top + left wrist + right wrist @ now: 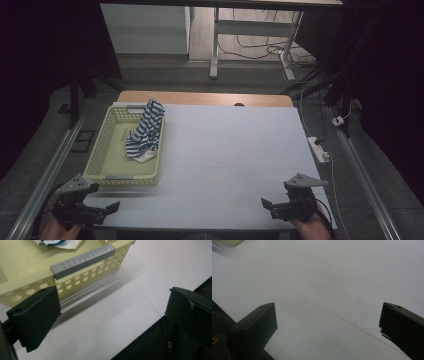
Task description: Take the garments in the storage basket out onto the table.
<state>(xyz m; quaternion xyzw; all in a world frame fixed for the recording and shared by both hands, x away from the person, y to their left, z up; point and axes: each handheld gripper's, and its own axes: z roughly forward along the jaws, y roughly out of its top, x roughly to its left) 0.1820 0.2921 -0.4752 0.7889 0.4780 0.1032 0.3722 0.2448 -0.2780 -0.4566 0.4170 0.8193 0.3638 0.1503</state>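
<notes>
A pale yellow perforated basket (107, 150) stands at the left of the white table (230, 150). A blue-and-white striped cloth (145, 131) lies inside it, draped up against the right wall. My left gripper (107, 210) hovers at the table's front left corner, just in front of the basket, open and holding nothing. In the left gripper view the basket's near wall and grey handle (82, 261) lie ahead, with a bit of the cloth (58, 243) at the top. My right gripper (270, 206) sits open over the bare tabletop (332, 290) at the front right.
A white power strip (318, 149) with its cable lies off the table's right edge. A wooden strip (200, 98) borders the far end. Behind stand desk legs and cables on the floor. The basket's corner (229, 242) peeks in at the top left of the right gripper view.
</notes>
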